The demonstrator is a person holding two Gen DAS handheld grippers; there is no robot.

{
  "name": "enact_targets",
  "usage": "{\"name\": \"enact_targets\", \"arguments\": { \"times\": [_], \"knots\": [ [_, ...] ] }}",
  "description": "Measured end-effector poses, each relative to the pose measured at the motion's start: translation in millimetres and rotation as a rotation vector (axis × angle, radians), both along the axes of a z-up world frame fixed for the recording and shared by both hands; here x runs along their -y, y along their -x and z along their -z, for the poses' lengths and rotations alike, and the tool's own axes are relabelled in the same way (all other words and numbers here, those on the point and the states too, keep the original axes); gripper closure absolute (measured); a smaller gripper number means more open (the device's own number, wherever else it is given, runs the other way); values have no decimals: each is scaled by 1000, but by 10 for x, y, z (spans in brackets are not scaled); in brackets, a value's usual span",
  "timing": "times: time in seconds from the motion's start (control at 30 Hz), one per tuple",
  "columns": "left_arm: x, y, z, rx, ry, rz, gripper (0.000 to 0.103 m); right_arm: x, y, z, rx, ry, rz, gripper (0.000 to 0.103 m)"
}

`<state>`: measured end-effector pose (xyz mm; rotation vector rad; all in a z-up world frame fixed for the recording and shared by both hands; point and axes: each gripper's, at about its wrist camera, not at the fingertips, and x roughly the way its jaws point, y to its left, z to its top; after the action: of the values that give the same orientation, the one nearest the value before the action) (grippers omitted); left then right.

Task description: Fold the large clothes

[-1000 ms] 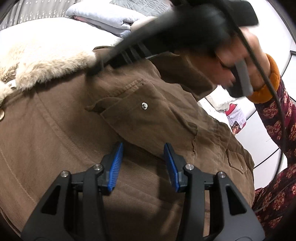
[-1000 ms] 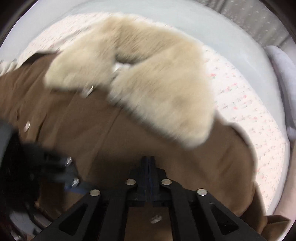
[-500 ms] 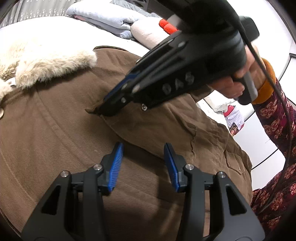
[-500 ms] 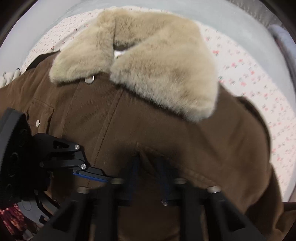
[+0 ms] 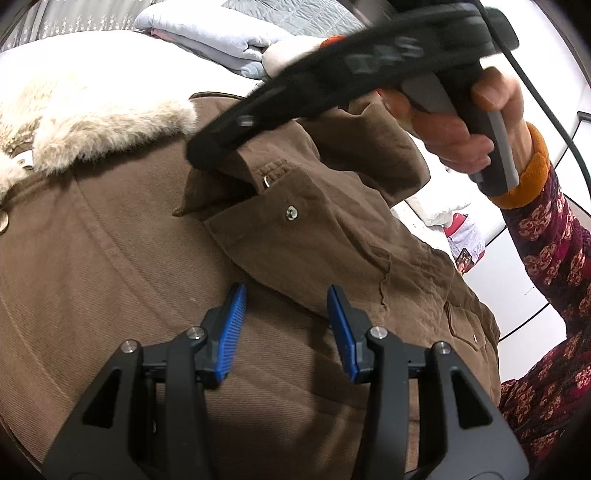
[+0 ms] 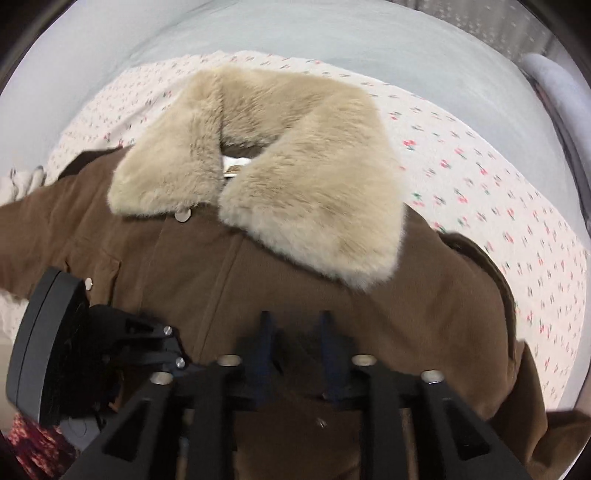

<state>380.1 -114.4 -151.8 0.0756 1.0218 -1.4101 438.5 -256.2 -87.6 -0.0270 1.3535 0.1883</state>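
left tool (image 5: 284, 325): standing spread over brown jacket (image 5: 110, 277) | right tool (image 6: 295, 347): jaws just opening, gripping nothing, above jacket | bed (image 6: 498, 192): lying beneath

One brown jacket (image 6: 332, 295), with one cream fur collar (image 6: 288, 177). One round button (image 6: 182, 214) below the collar; two metal snaps in the left wrist view, one on the sleeve cuff (image 5: 291, 213) and one on a chest pocket flap (image 5: 475, 338). Two grippers: left gripper (image 5: 284, 325), right gripper (image 6: 295, 347), each with two blue-padded fingers. One hand (image 5: 461, 129) on the right gripper's handle. One bed sheet (image 6: 498, 177) with small red print. One stack of folded pale laundry (image 5: 221, 33).
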Motion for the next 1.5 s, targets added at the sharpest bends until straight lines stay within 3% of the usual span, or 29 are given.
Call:
{"name": "enact_targets", "arguments": {
  "times": [0.13, 0.17, 0.23, 0.3, 0.4, 0.5, 0.57, 0.63, 0.7, 0.77, 0.8, 1.0, 1.1, 1.23, 1.3, 1.37, 1.5],
  "knots": [
    [3, 0, 2, -1, 0, 0, 56, 45, 103, 92, -20, -7, -25, 55],
    [4, 2, 1, -1, 0, 0, 56, 29, 125, 153, -33, 14, -37, 63],
    [5, 1, 3, -2, 0, 0, 56, -11, 87, 301, -57, 96, -52, 87],
    [7, 3, 4, -2, 1, 0, 56, 77, 6, 260, -9, 160, -32, 94],
    [10, -1, 7, -8, 3, 1, 56, 361, -140, -11, 100, 167, 89, 95],
    [22, 3, 10, -11, 3, 0, 56, 416, -68, -121, 79, 61, 86, 93],
    [5, -20, 16, -13, 5, 0, 56, 338, 20, -61, 44, 17, 53, 73],
    [-4, -21, 17, -11, 4, -1, 56, 306, 144, 55, 9, -15, 13, 61],
    [-11, -26, 18, -11, 4, -1, 56, 234, 199, 247, -33, 26, -21, 62],
    [-8, -24, 19, -11, 4, -1, 56, 235, 249, 396, -67, 90, -37, 97],
    [-7, -23, 20, -10, 3, 0, 56, 233, 237, 424, -56, 137, -45, 97],
    [1, -21, 18, -11, 4, 0, 56, 206, 97, 144, 40, 110, -21, 97],
    [2, -21, 20, -12, 3, 0, 56, 36, 227, 10, 74, 152, -81, 97],
    [-4, -31, 20, -18, 7, -2, 56, -73, 633, -151, 126, 92, -149, 97],
    [-21, -55, 7, -31, 15, -7, 56, -101, 902, -65, 83, 63, -160, 97],
    [-53, -96, -35, -51, 29, -32, 56, -117, 1102, 232, 51, 34, -127, 95],
    [-90, -211, -178, -46, 9, -146, 55, 12, 1364, 587, -17, -61, -64, 94]
  ]
}}
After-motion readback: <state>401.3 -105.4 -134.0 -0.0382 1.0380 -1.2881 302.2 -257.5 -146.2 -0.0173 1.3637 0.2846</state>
